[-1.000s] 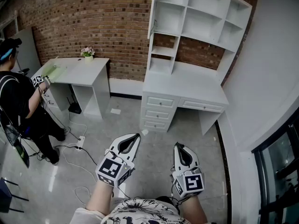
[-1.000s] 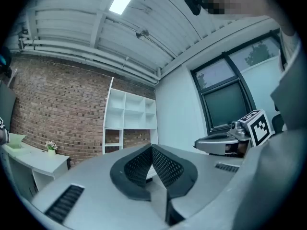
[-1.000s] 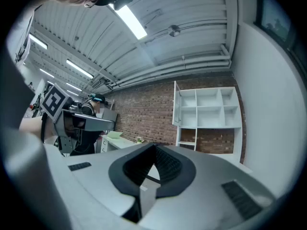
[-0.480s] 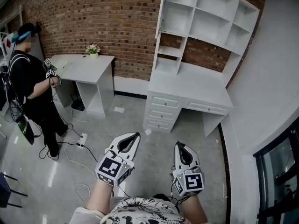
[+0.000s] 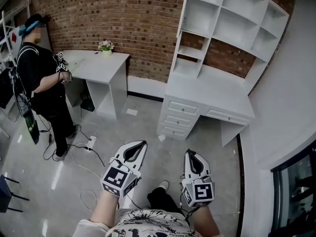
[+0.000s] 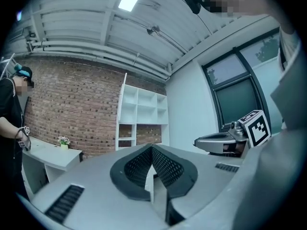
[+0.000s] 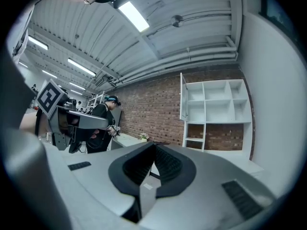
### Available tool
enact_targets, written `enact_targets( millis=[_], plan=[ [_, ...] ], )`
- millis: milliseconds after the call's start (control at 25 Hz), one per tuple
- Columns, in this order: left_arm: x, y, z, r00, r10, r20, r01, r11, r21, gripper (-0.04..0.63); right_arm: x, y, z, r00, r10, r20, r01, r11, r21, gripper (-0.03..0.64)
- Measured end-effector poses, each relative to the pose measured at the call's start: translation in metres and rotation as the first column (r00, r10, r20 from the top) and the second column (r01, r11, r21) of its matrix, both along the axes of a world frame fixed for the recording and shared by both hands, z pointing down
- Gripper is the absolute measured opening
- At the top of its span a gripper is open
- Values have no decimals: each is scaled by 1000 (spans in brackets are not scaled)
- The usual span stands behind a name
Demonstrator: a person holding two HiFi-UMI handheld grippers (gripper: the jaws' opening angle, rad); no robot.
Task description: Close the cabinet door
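A red brick wall (image 5: 123,14) is seen at the back and is met on the right by a plain white wall (image 5: 291,93). The floor (image 5: 123,132) is laid with glossy grey tiles. A white table (image 5: 96,60) is set against the brick. An open white shelf unit (image 5: 222,28) is placed in the corner above a second table with drawers (image 5: 207,95). A dark-framed window (image 5: 296,186) is let into the white wall. The ceiling is lit by strip lights (image 7: 134,16).
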State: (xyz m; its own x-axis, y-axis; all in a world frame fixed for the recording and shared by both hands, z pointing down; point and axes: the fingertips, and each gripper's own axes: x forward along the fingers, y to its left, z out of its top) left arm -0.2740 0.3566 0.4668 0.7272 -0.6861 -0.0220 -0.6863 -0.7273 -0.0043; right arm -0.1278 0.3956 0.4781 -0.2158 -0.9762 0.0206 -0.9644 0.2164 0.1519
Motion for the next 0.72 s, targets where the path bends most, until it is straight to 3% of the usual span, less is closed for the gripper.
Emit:
enact_targets(
  millis=[360,720],
  plan=[
    [25,-90,6,1000,-15,17,15,1000,-13,0,24,-96,6,1000,-17,14,18,1000,-17,3],
    [60,-229,-16,998,-55,19,55,998,-8,0,63,-237,-13,999,-51,11,52,999,-14,3]
  ],
)
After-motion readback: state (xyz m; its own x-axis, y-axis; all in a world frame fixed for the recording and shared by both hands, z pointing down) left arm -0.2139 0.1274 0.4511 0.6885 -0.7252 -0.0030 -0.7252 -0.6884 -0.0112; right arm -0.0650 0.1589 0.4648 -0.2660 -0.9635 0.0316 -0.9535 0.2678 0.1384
